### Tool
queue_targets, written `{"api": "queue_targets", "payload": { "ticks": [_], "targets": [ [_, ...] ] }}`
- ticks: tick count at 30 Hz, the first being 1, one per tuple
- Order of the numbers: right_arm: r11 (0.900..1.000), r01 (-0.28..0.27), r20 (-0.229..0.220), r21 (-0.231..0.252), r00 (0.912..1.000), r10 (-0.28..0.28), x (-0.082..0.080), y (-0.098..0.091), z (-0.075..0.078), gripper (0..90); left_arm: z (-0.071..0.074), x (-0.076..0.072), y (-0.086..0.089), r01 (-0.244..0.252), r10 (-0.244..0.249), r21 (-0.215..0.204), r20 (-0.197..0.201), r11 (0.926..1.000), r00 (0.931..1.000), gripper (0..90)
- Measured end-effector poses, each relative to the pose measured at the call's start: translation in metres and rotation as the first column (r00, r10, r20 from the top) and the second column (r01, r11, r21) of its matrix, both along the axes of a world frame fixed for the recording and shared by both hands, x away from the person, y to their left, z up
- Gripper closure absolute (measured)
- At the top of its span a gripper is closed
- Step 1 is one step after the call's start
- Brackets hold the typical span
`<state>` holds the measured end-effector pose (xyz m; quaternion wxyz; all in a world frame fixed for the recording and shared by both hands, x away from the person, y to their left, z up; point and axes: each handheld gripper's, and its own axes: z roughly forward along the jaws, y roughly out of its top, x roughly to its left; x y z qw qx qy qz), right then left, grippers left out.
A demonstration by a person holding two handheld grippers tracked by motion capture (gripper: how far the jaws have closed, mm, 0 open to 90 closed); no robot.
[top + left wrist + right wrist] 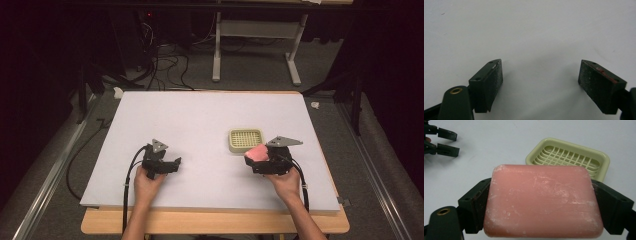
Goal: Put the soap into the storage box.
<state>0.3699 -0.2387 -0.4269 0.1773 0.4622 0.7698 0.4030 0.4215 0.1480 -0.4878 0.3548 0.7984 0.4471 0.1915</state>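
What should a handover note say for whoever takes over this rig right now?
Right gripper: shut on the pink soap, held flat between its fingers, off the table.
Left gripper: open, holding nothing, low over bare table.
Soap dish: on the table just ahead of the right gripper, nothing in it.
Done: soap picked up.
Left: probably carry the soap forward, set it in the dish and let go.

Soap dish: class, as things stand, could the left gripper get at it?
Probably yes. The left gripper is open and holds nothing, and bare table lies between it and the soap dish; only the right gripper with its soap sits close by.
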Motion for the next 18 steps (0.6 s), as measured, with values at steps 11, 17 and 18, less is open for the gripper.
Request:
{"api": "queue_targets", "payload": {
  "ticks": [11, 17, 18],
  "targets": [
    [0.9998, 0.02, -0.011, 0.008, 0.9997, -0.02, 0.013, -0.003, 0.005, 13.6, 0.0, 0.0, 0.0, -0.001, 0.001, 0.0, 0.0, 1.0, 1.0, 20.1],
    [0.9991, 0.039, -0.024, 0.017, 0.999, -0.038, 0.024, -0.003, 0.006, 13.6, 0.0, 0.0, 0.0, -0.004, 0.004, -0.003, 0.001, 1.0, 1.0, 20.1],
    [0.9991, 0.038, -0.023, 0.016, 0.999, -0.038, 0.026, -0.004, 0.006, 13.6, 0.0, 0.0, 0.0, -0.001, 0.001, 0.001, 0.0, 1.0, 1.0, 20.1]
  ]
}}
